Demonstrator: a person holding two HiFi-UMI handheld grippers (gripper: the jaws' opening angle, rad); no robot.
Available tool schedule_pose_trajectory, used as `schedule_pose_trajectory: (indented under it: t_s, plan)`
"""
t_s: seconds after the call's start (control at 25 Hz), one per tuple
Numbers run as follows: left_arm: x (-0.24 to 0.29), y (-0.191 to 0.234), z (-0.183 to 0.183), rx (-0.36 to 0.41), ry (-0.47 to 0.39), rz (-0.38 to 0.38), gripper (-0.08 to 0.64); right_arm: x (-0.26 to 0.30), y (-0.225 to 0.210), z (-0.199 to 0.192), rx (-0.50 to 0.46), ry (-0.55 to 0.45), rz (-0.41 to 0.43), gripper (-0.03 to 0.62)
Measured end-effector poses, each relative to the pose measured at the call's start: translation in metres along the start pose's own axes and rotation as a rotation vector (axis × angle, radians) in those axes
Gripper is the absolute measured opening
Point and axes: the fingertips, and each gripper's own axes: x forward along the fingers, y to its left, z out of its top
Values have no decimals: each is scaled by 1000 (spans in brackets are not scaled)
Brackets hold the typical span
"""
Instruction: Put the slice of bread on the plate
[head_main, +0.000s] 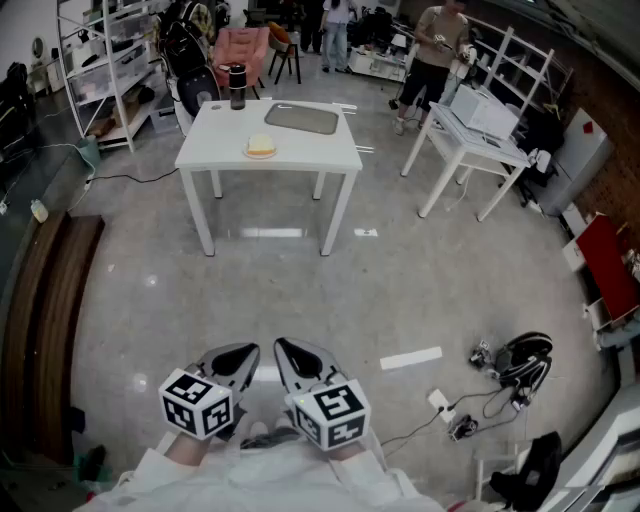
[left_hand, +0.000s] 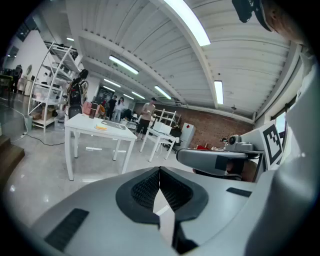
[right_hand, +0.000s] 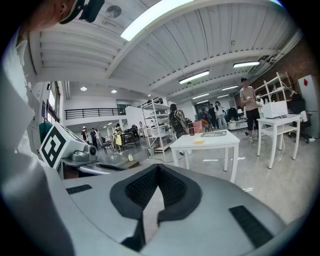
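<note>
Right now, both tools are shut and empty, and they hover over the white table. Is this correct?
Not quite. The left tool and the right tool are shut and empty, but they do not hover over the white table. The head view shows them far from it, with a stretch of floor between.

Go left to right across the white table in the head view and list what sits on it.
On the white table: dark tumbler → plate carrying what looks like the bread → grey mat.
</note>
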Motion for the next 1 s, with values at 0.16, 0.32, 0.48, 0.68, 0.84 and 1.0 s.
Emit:
schedule_pose_trajectory:
  t_s: [0.16, 0.32, 0.48, 0.68, 0.84, 1.0]
  plan:
    - [5, -10, -1, -8, -2, -16, 9, -10, -9, -1, -2, 4, -13, 13]
    - [9, -7, 6, -7, -12, -8, 9, -7, -15, 5, -16, 1, -20, 13]
    - [10, -6, 8, -6, -18, 3, 9, -7, -20, 6, -23, 2, -25, 12]
    - [16, 0, 13, -14, -43, 26, 9, 0, -24, 5, 16, 5, -11, 14]
    - [28, 11, 18, 0, -48, 84, 9, 7, -26, 10, 2, 4, 22, 14]
    - [37, 13, 23, -17, -64, 96, 9, 13, -34, 16, -21, -9, 16, 14]
